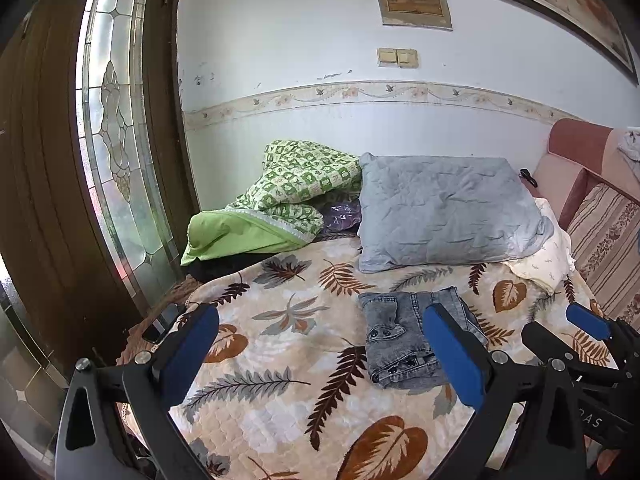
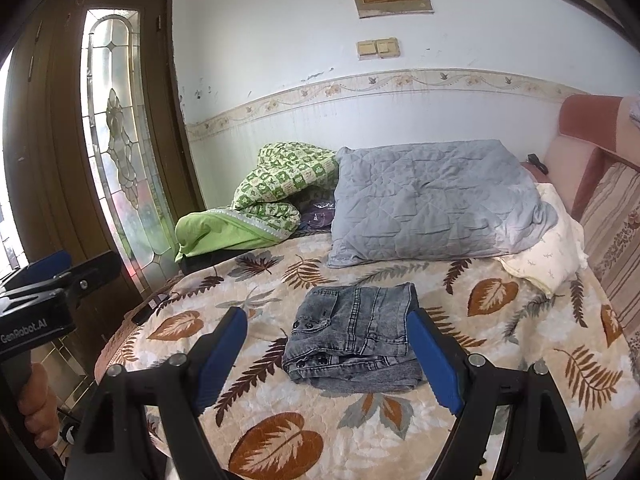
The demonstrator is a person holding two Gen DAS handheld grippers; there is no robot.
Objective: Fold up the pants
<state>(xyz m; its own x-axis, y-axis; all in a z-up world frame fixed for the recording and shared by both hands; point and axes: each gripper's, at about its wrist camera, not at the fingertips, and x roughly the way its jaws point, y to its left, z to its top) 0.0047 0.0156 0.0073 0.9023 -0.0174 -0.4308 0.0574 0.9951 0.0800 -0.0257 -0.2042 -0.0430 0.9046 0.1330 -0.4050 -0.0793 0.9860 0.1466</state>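
Both tongs hang above the bed, tilted slightly downward, jaws spread wide and grasping nothing. The right tongs [image 2: 332, 356] frame the folded grey denim pants [image 2: 354, 342] without touching them. The left tongs [image 1: 320, 356] hover beside, a hand [image 2: 38, 404] gripping their handle. The pants lie on the leaf-patterned bedspread [image 2: 500, 360], in front of a grey pillow [image 2: 432, 204].

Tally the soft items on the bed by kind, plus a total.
Folded grey jeans: 1
Grey quilted pillow: 1
Green patterned quilt: 1
Cream cloth under the pillow's right end: 1
Purple item between quilt and pillow, kind unclear: 1
Total: 5
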